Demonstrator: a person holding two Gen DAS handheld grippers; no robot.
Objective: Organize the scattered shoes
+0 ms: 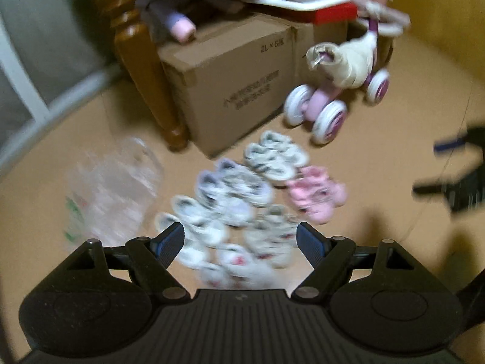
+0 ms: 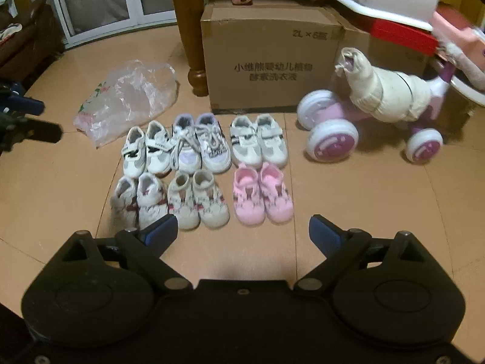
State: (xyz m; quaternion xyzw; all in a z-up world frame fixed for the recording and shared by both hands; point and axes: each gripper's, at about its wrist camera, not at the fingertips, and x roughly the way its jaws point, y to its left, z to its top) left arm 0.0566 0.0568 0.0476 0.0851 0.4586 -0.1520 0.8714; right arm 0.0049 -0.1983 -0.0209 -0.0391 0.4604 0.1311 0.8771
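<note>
Tan tiled floor (image 2: pixel 348 200) carried everything. Cardboard box (image 2: pixel 269 60) with printed text stood at the back, beside a turned wooden post (image 2: pixel 189 30) on its left. Pink-and-white wheeled ride-on toy (image 2: pixel 376 115), its body wrapped in cream cloth, sat right of the box. Crumpled clear plastic bag (image 2: pixel 130 97) lay left of the post. Shoes were lined up in pairs in front of the box, two rows of three, toes toward the right wrist camera: back row white strap pair (image 2: pixel 148 148), lilac laced pair (image 2: pixel 200 142), white-and-grey strap pair (image 2: pixel 259 142); front row white pair with red marks (image 2: pixel 139 200), cream pair (image 2: pixel 197 200), pink pair (image 2: pixel 262 197). Pairs sat just beside one another. Right tool (image 2: pixel 242 230) hung above the floor near the front row, jaws wide apart, nothing between them. Left tool (image 1: pixel 241 242) also had jaws apart and empty, above the shoes; left wrist view was blurred.
</note>
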